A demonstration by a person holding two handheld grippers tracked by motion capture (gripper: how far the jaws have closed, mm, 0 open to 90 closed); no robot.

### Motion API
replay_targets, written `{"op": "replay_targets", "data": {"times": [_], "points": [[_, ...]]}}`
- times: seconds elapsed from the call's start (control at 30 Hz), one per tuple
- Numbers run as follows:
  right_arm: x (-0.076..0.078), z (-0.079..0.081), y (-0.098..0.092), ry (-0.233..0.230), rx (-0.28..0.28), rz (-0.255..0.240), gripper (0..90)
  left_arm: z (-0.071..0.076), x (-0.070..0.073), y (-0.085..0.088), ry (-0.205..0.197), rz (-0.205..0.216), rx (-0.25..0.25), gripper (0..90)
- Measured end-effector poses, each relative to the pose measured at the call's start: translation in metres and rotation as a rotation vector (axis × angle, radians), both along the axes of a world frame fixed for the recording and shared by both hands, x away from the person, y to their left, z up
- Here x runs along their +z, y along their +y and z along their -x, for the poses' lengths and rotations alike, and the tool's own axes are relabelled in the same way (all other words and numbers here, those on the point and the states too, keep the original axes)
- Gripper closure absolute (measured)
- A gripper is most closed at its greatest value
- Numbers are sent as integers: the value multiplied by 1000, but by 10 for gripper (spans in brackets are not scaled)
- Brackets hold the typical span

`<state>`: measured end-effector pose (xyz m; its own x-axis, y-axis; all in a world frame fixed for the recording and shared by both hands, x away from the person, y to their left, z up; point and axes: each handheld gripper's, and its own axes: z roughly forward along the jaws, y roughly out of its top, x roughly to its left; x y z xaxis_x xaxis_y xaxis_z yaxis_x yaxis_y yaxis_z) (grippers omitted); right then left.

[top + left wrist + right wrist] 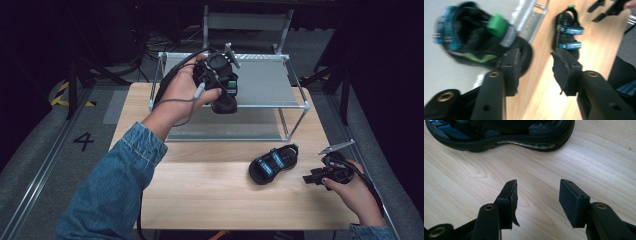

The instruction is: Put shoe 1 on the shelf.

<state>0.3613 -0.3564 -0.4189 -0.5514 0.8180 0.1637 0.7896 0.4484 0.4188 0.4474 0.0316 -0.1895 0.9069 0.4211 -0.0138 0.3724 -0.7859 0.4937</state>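
Left gripper (223, 95) has its jaws apart by the black sandal with green tab (479, 42) at the metal shelf rack (260, 82), while the right gripper (537, 195), jaws apart and empty, sits near the second black sandal with blue straps (272, 162) on the light wooden table (200, 190).

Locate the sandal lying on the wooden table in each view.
High view: the sandal lies right of centre, in the lower half.
Left gripper view: upper middle, beyond the right-hand jaw.
Right gripper view: along the top edge.
Shared landmark: the wooden tabletop under it.
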Motion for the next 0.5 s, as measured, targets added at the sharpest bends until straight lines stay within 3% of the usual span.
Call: {"op": "replay_targets", "data": {"times": [0.3, 0.5], "points": [[0, 0, 1, 3, 2, -2, 501, -3, -42, 0, 73, 31, 19, 775], [-1, -1, 0, 5, 1, -1, 501, -6, -55, 0, 96, 54, 35, 823]]}}
